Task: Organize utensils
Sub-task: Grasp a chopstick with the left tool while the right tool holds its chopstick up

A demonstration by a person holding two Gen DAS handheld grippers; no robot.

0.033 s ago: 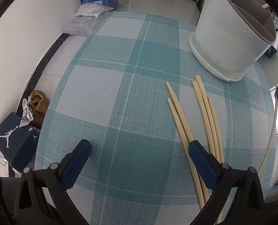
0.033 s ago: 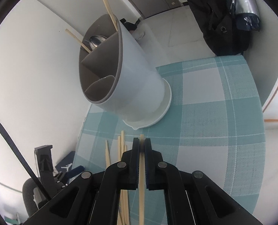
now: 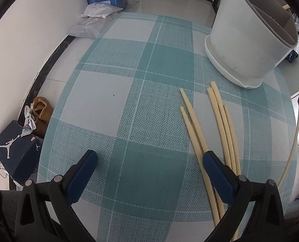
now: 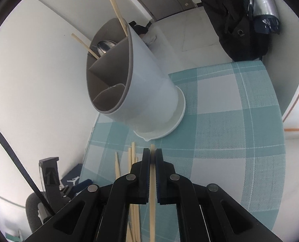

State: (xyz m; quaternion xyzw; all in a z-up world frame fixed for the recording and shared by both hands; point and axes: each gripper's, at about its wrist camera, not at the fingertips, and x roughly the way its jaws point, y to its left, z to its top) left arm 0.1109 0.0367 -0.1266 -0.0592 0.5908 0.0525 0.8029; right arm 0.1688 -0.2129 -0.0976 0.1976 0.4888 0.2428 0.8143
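Teal-and-white checked cloth covers the table under both grippers. On it lie 5 loose chopsticks in a rough bundle, their tips pointing toward the white utensil holder, which stands near them on the cloth on a white saucer-like base. Its grey inside is split into compartments; the far one holds 2 chopsticks and a metal spoon. The right gripper is clamped on a single chopstick, which runs between its pads with its tip just past them, aimed at the holder's base. The left gripper hovers over the cloth with its blue pads wide apart and nothing between them, its right finger overlapping the loose bundle in view. Boxes and bags sit on the floor beyond the table
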